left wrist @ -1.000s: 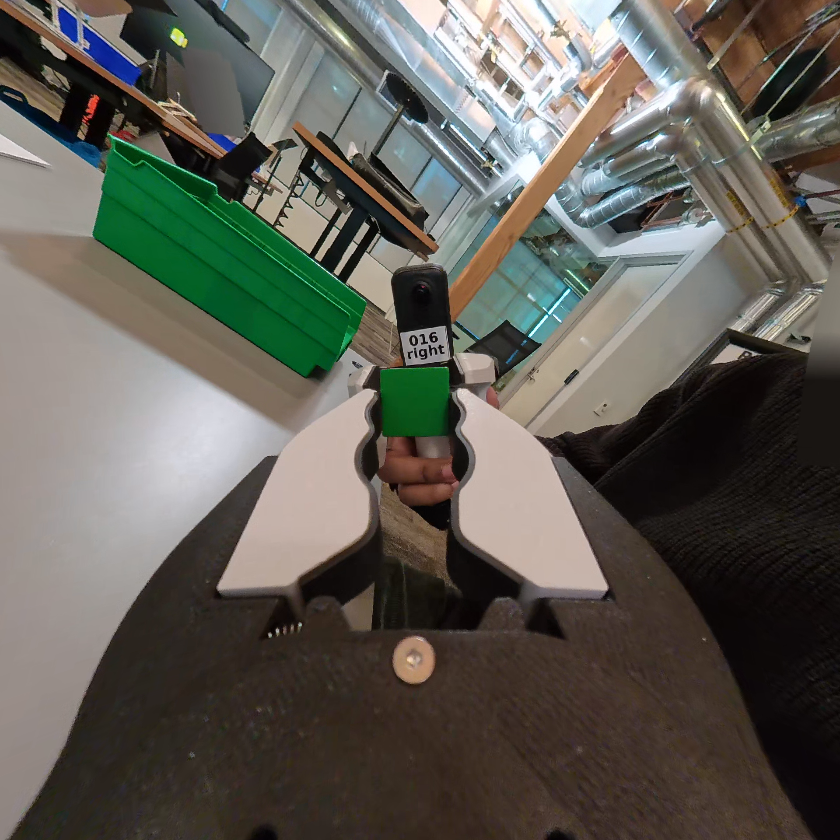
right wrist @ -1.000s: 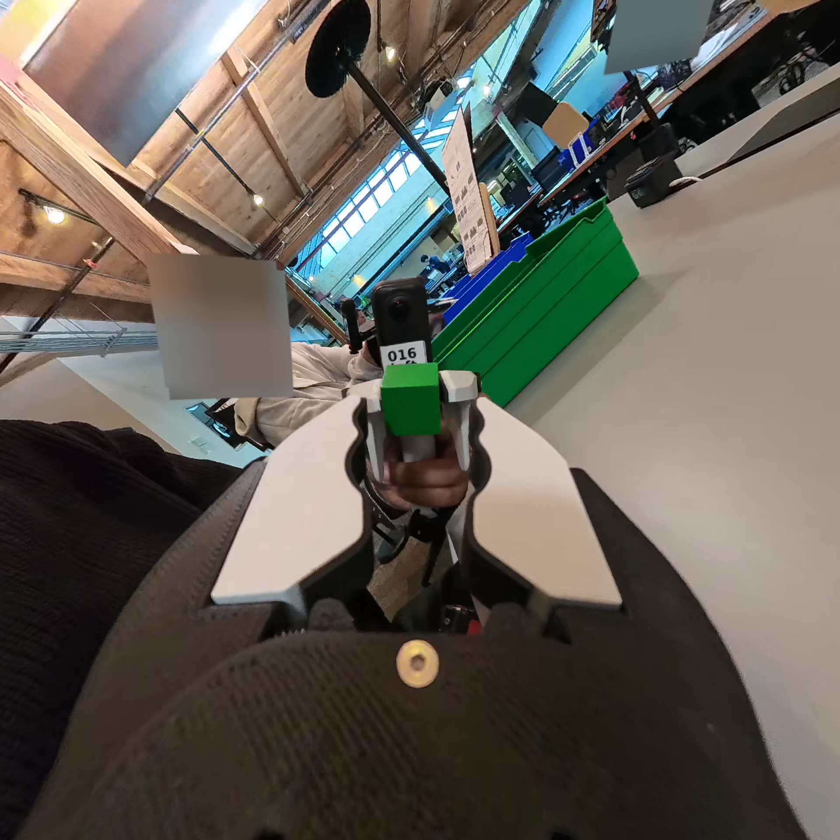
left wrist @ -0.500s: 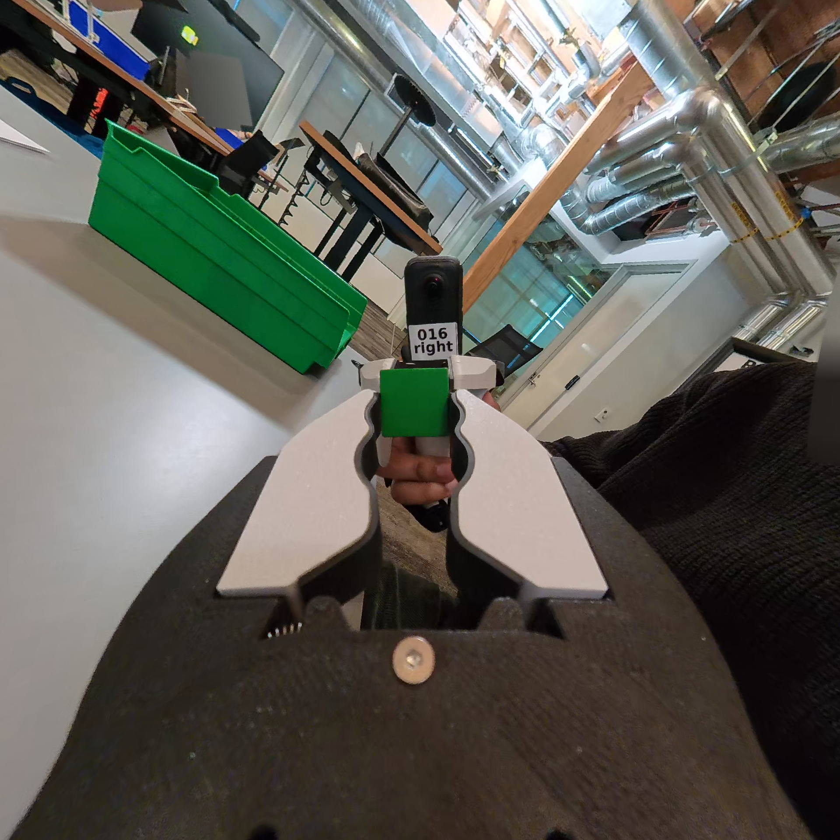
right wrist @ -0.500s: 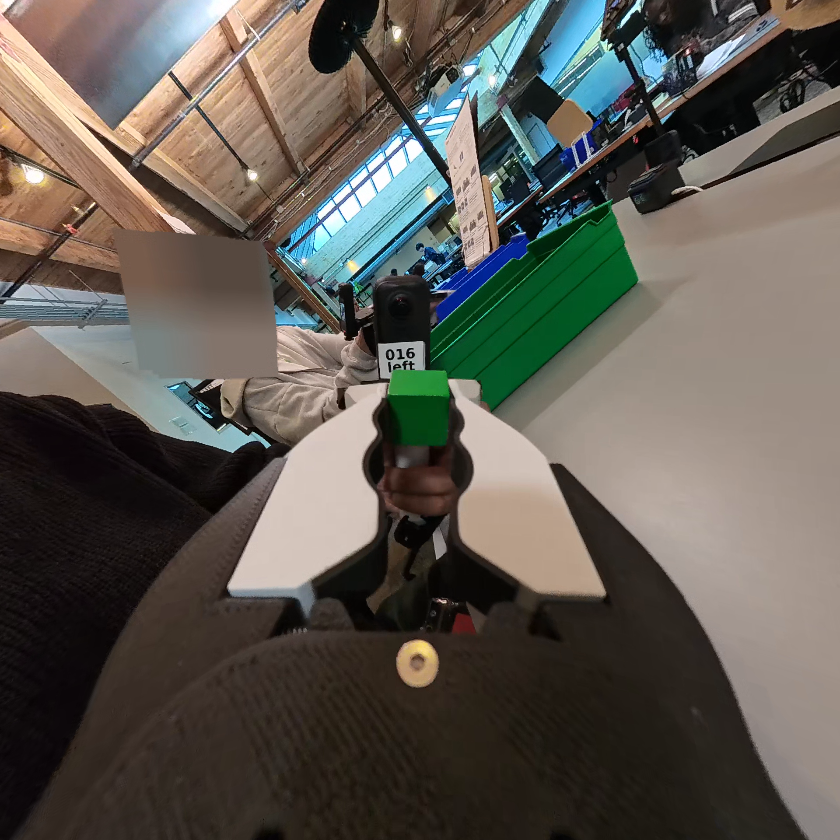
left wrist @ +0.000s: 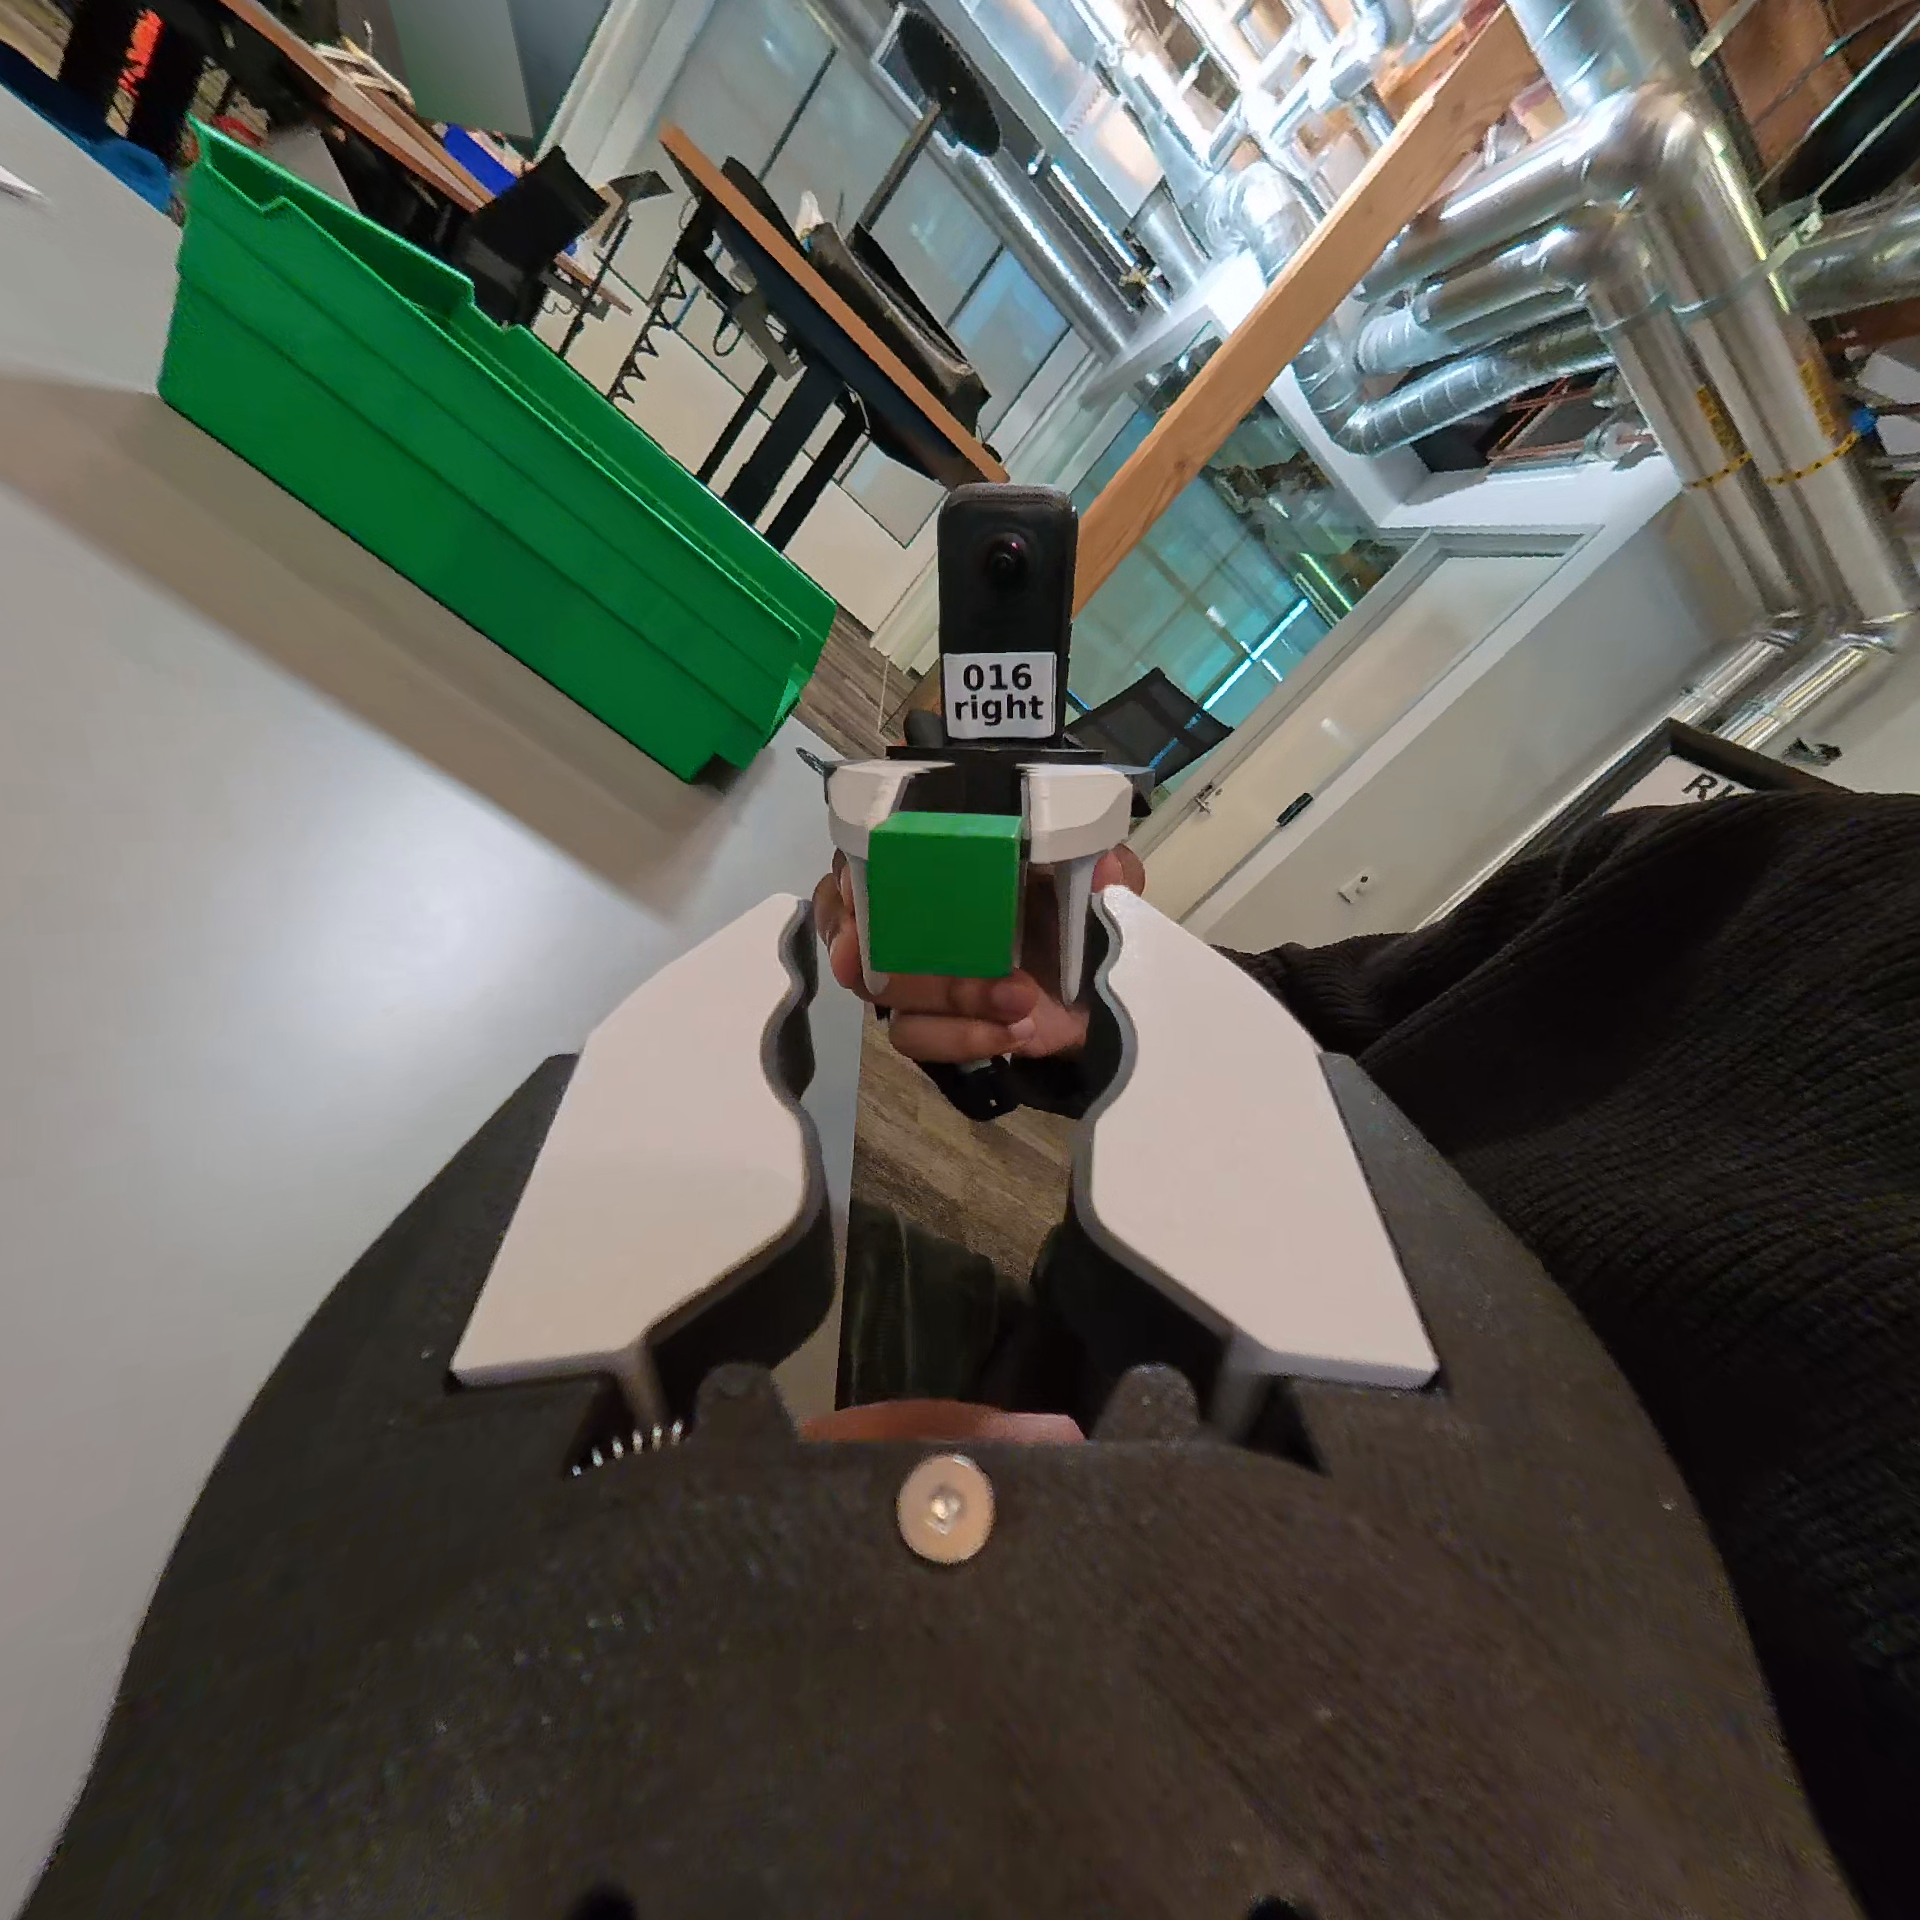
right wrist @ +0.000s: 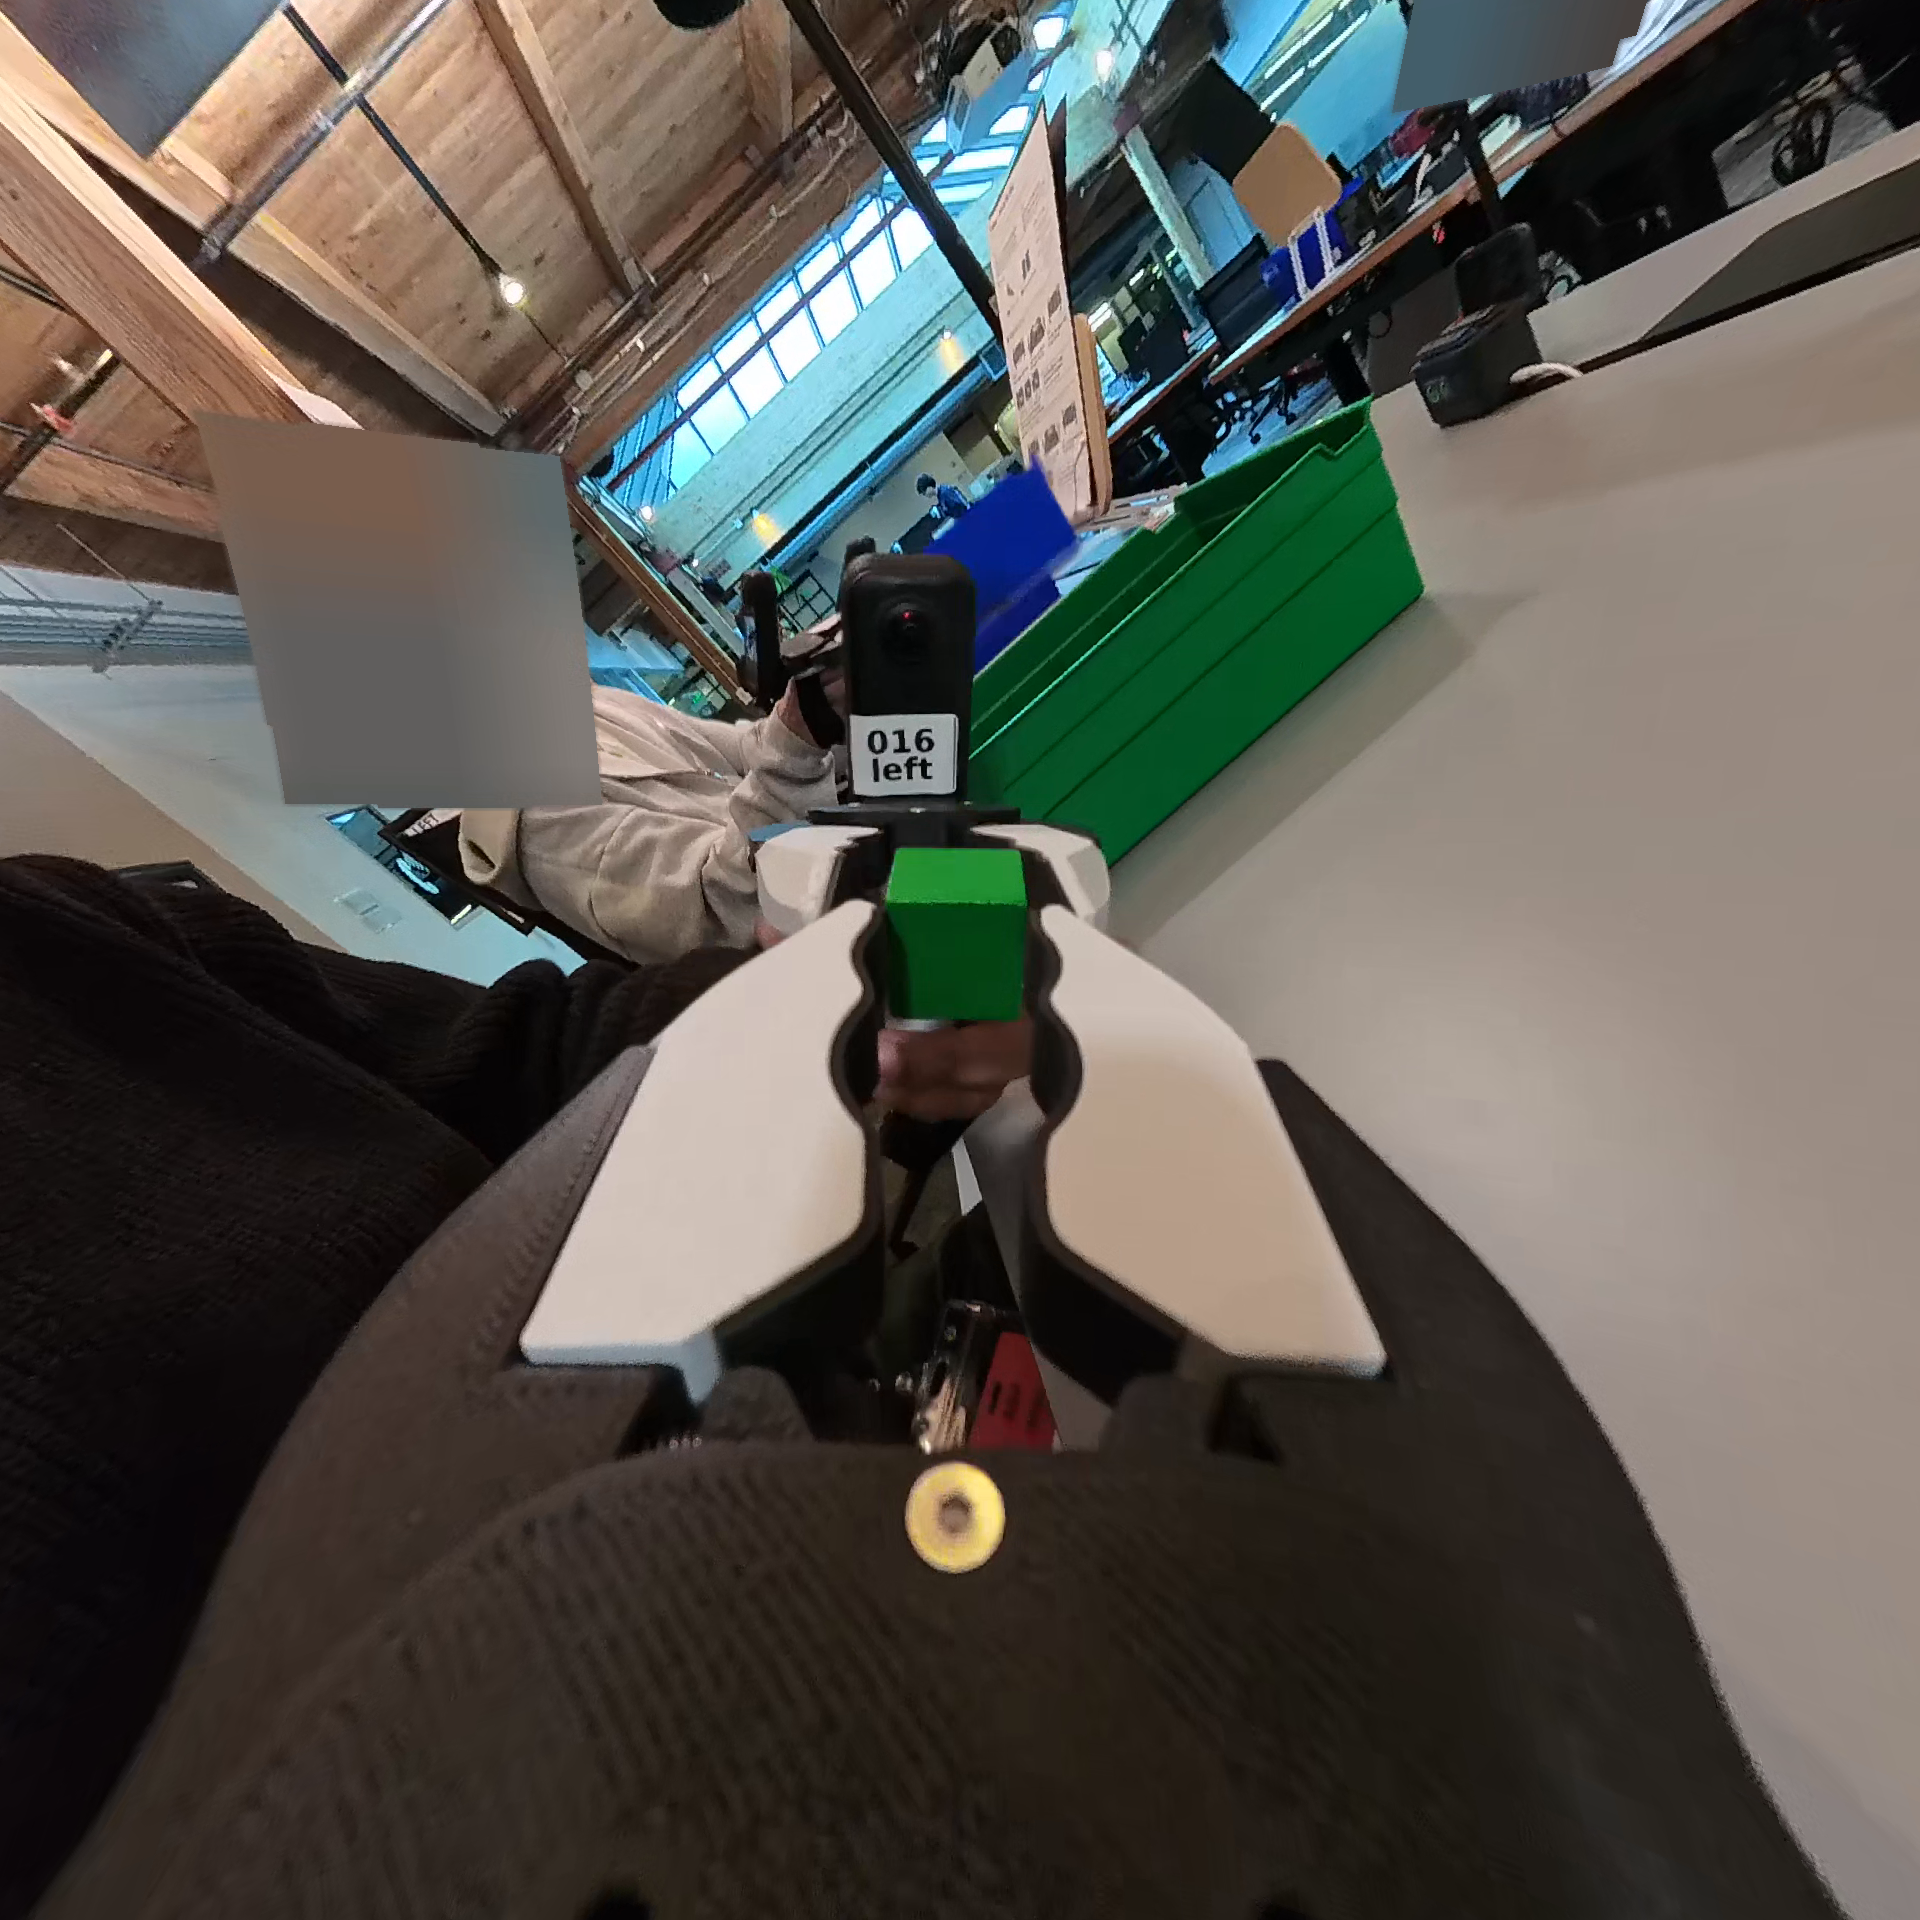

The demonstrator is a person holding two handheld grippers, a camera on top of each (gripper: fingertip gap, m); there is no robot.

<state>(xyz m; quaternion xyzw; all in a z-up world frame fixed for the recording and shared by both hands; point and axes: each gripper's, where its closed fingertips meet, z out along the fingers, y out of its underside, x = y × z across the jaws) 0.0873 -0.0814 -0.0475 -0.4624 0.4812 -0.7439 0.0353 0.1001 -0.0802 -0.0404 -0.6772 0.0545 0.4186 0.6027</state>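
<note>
A small green cube (right wrist: pixel 954 945) sits between the white fingers of my right gripper (right wrist: pixel 954 920), which is shut on it. In the left wrist view the cube (left wrist: pixel 940 899) is held in the right gripper's narrow white fingers (left wrist: pixel 1070 914), just beyond my own fingertips. My left gripper (left wrist: pixel 951 909) is open, its jaws spread wider than the cube and not touching it. The two grippers face each other above the table edge. A hand (left wrist: pixel 987 1018) holds the right gripper's handle below the cube.
A long green bin (left wrist: pixel 468 468) stands on the grey table (left wrist: pixel 260 935); it also shows in the right wrist view (right wrist: pixel 1195 644). A small black box (right wrist: pixel 1475 353) sits farther back. A dark knit sleeve (left wrist: pixel 1610 1143) fills one side. Another person's beige sleeve (right wrist: pixel 644 831) is behind.
My right gripper closed on the green cube. My left gripper, which was shut on the cube, opened and let it go.
</note>
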